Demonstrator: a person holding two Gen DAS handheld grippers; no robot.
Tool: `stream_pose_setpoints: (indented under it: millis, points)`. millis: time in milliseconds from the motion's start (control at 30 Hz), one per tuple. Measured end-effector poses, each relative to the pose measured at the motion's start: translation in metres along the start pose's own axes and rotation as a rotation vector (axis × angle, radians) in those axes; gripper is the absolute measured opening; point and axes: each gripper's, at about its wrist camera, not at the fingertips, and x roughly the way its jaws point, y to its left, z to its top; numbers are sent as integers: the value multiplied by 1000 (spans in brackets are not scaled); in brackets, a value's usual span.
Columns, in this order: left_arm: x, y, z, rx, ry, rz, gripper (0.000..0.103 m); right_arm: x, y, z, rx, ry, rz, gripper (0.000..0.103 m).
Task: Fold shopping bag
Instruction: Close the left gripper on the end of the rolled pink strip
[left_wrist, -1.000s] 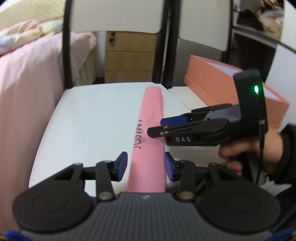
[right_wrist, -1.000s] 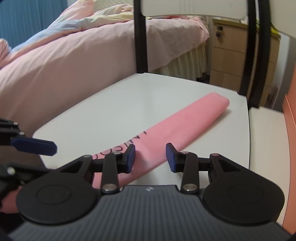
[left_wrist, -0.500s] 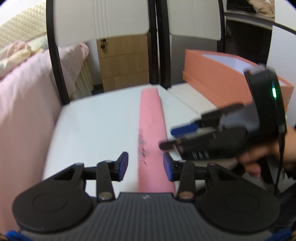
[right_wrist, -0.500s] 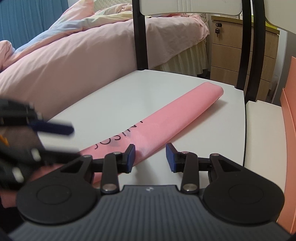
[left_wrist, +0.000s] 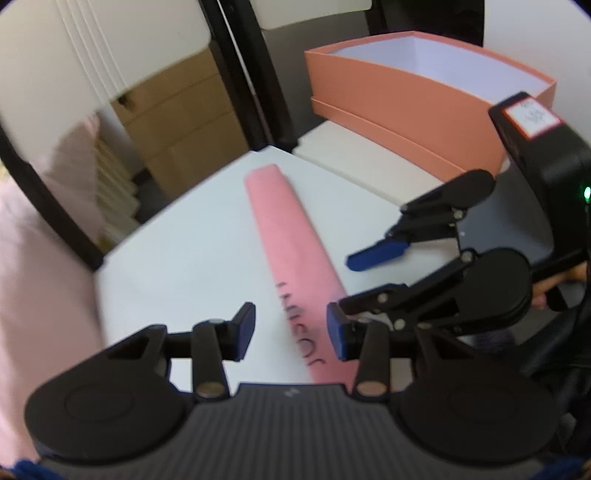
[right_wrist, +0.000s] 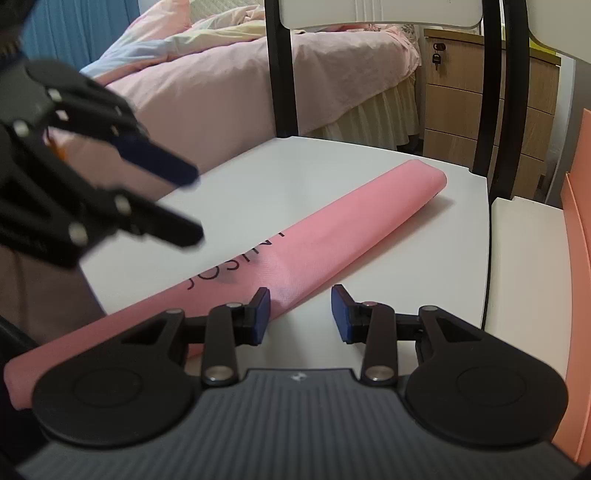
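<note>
On the white table, pink shopping bag, long narrow strip, black lettering

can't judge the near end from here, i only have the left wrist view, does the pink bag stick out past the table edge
Observer: Yes. In the right wrist view the pink bag runs off the near corner of the white table, with its near end hanging past the edge.
Operator: is my left gripper gripping it
Observer: No. The left gripper hangs above the table beside the printed lettering, jaws apart, with nothing between them.
Operator: and the right one
Observer: The right gripper is open too. Its left pad sits at the bag's long edge; whether it touches cannot be told.
</note>
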Motion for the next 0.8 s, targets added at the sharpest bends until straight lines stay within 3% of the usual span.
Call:
stream_pose_setpoints:
  millis: [133, 233, 300, 500, 667, 800]
  points:
    - [29, 3, -19, -11, 34, -53, 43, -1, -3, 0, 18, -1, 8, 39]
    - [34, 6, -32, 11, -11, -70, 43, -4, -11, 0, 64, 1, 20, 39]
    - [37, 13, -37, -28, -30, -93, 43, -7, -18, 1, 111, -6, 34, 40]
    - [40, 25, -48, -70, -63, -140, 46, -10, -38, 14, 229, -114, 83, 42]
    - [37, 23, -49, -49, -74, -133, 46, 14, -39, 31, 275, -91, 10, 50]
    - [37, 23, -47, -39, -72, -140, 46, 32, -34, 35, 262, -69, -11, 50]
